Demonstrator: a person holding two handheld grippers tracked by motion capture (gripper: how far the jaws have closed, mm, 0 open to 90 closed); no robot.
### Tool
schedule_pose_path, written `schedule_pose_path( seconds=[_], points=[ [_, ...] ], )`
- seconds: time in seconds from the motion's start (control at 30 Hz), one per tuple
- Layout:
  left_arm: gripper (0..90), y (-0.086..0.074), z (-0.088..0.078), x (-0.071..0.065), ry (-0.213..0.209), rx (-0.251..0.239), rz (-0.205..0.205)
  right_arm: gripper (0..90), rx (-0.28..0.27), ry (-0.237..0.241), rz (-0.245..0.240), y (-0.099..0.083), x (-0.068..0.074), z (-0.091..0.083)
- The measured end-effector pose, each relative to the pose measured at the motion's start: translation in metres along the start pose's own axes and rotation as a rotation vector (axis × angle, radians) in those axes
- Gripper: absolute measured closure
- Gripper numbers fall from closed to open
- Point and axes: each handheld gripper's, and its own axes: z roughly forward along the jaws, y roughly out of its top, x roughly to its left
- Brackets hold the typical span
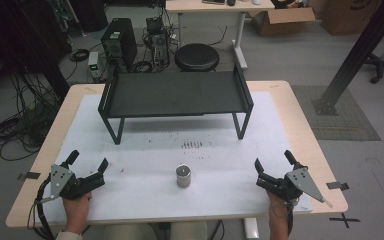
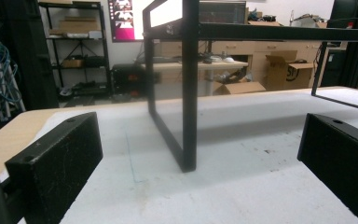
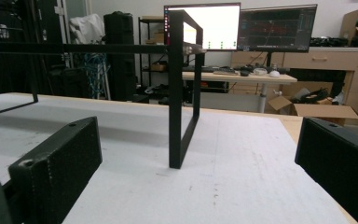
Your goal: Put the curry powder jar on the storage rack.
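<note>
A small grey metal cylinder (image 1: 183, 176) stands upright on the white mat (image 1: 145, 150), near the front edge and midway between my hands. My left gripper (image 1: 86, 161) rests at the front left of the table, open, jaws spread wide with nothing between them. My right gripper (image 1: 272, 161) rests at the front right, also open and empty. A black raised rack (image 1: 175, 95) stands behind the cylinder. In the left gripper view its left leg (image 2: 189, 93) rises just ahead of the jaws. In the right gripper view its right leg (image 3: 176, 93) stands ahead of the jaws.
The rack's shelf spans the back half of the mat on thin legs, with room beneath it. Dark scuff marks (image 1: 192, 145) lie on the mat in front of the rack. Beyond the table stand a black stool (image 1: 196, 57), a computer tower (image 1: 119, 40) and cables.
</note>
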Motion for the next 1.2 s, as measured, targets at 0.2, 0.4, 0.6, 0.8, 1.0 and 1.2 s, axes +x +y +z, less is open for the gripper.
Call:
schedule_pose_path(
  seconds=[0.2, 0.4, 0.6, 0.8, 1.0, 1.2],
  points=[
    [0.2, 0.0, 0.0, 0.0, 0.0, 0.0, 0.0, 0.0, 0.001, 0.03, -0.009, 0.007, 0.007, 0.001],
    [0.2, 0.0, 0.0, 0.0, -0.001, -0.002, -0.001, 0.0, -0.007, 0.073, -0.004, 0.017, 0.015, 0.002],
    [0.2, 0.0, 0.0, 0.0, 0.0, -0.001, -0.002, 0.0, -0.011, 0.12, -0.001, 0.03, 0.024, 0.004],
    [0.2, 0.0, 0.0, 0.0, 0.0, -0.002, -0.002, 0.0, -0.02, 0.156, -0.008, 0.04, 0.032, 0.003],
    [0.2, 0.0, 0.0, 0.0, 0.0, -0.003, -0.003, 0.6, -0.002, 0.215, -0.018, 0.048, 0.044, 0.005],
    [0.2, 0.0, 0.0, 0.0, 0.0, -0.003, -0.002, 0.4, -0.002, 0.259, -0.012, 0.052, 0.055, 0.007]
  ],
)
